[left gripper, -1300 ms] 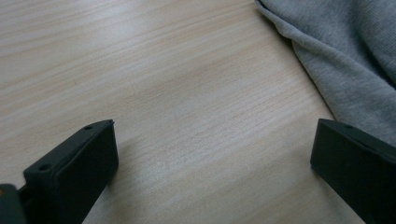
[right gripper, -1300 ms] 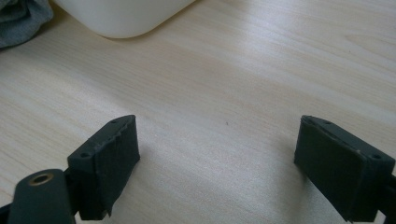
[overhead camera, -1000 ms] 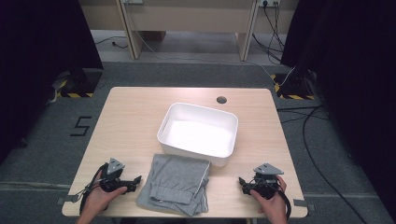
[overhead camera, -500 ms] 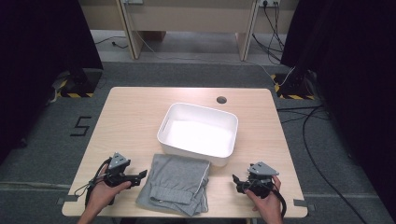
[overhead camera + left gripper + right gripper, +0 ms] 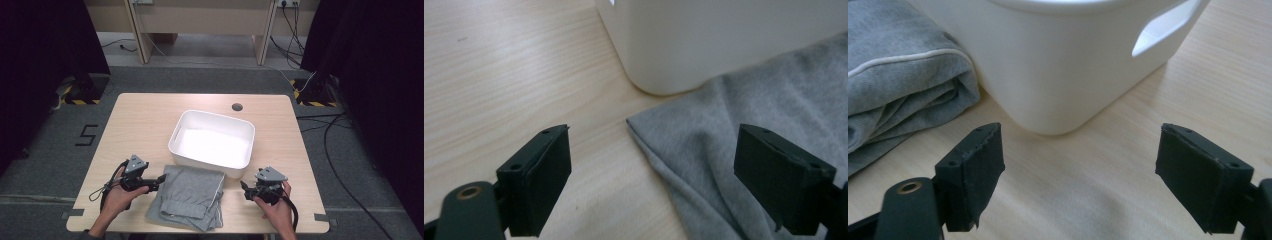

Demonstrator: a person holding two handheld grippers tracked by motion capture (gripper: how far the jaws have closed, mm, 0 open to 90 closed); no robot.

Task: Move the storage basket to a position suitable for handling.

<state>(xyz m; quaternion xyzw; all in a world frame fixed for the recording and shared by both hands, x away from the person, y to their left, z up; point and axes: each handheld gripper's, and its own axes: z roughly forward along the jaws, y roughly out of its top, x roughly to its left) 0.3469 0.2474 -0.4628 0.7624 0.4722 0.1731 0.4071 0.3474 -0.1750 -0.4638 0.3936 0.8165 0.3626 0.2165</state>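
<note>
A folded grey garment (image 5: pixel 187 197) lies on the wooden table near its front edge, just in front of a white tub (image 5: pixel 175 137). My left gripper (image 5: pixel 162 178) is at the garment's left edge, open. In the left gripper view its jaws (image 5: pixel 654 175) straddle the garment's corner (image 5: pixel 724 150) without pressing on it, and the tub's wall (image 5: pixel 724 40) is close ahead. My right gripper (image 5: pixel 243 187) is to the right of the garment, open, with a strip of bare table between them. Its jaws (image 5: pixel 1080 175) have just been closing a little with nothing between them. They face the tub's corner (image 5: pixel 1073 65), with the garment (image 5: pixel 898 85) off to the left.
The tub is empty and has a handle slot (image 5: pixel 1158 35) in its side. A round cable hole (image 5: pixel 237 107) is in the table behind the tub. Bare wood runs to the left of the tub (image 5: pixel 135 130). Cables lie on the floor (image 5: pixel 330 130) at the right.
Both hands have moved inward toward the garment. The left gripper has reached its left edge, and the right gripper has come leftward toward its right side.
</note>
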